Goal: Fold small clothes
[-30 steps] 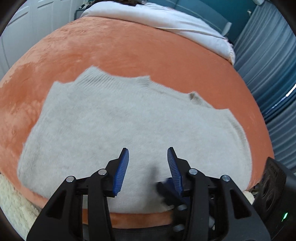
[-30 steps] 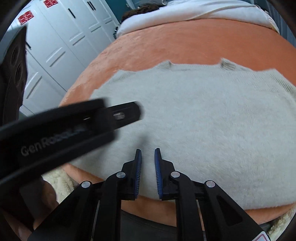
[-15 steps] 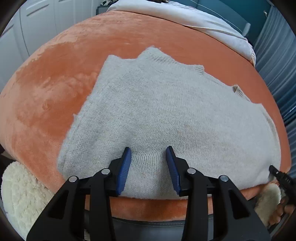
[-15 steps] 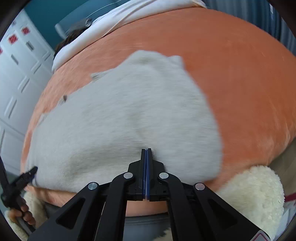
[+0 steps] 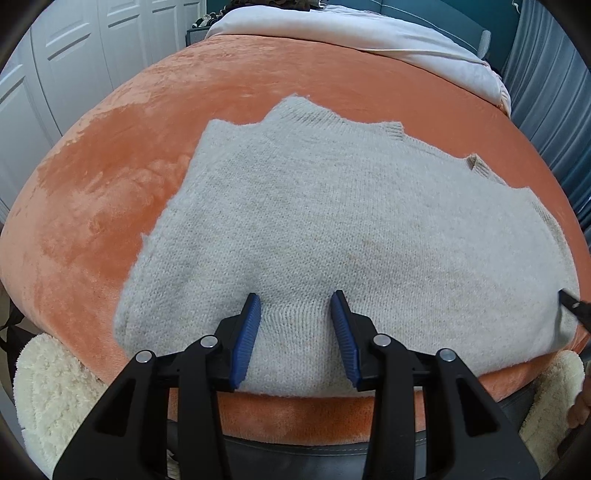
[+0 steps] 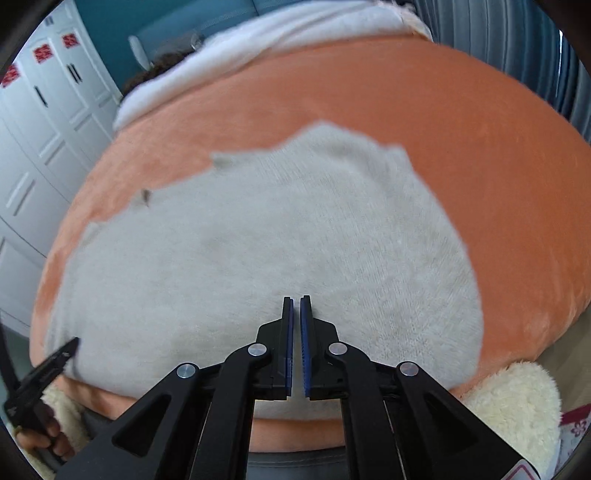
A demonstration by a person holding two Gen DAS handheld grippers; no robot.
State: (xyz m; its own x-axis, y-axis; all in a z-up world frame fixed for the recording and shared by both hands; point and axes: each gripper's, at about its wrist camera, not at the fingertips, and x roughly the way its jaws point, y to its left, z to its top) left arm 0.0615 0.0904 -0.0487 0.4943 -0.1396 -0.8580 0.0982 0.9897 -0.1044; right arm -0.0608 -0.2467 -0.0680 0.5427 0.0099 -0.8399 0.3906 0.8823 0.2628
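A light grey knitted sweater [image 5: 332, 229] lies flat on an orange plush blanket [image 5: 110, 177], its ribbed hem at the near edge. My left gripper [image 5: 295, 314] is open, its blue pads straddling the hem near the sweater's left part. My right gripper [image 6: 296, 314] hovers over the sweater [image 6: 258, 251] near its right part, jaws almost together with a thin gap and nothing between them. The right gripper's tip also shows at the right edge of the left wrist view [image 5: 574, 306], and the left gripper's tip shows in the right wrist view [image 6: 55, 362].
The blanket [image 6: 461, 147] covers a bed with a white duvet [image 5: 369, 33] at the far end. White wardrobe doors [image 5: 74, 55] stand to the left, blue curtains [image 5: 546, 92] to the right. Cream fleece [image 5: 44, 387] hangs at the near edge.
Both grippers moved apart to opposite ends of the hem. The left gripper stayed open. The right gripper's jaws closed fully half a second ago and now show a thin gap.
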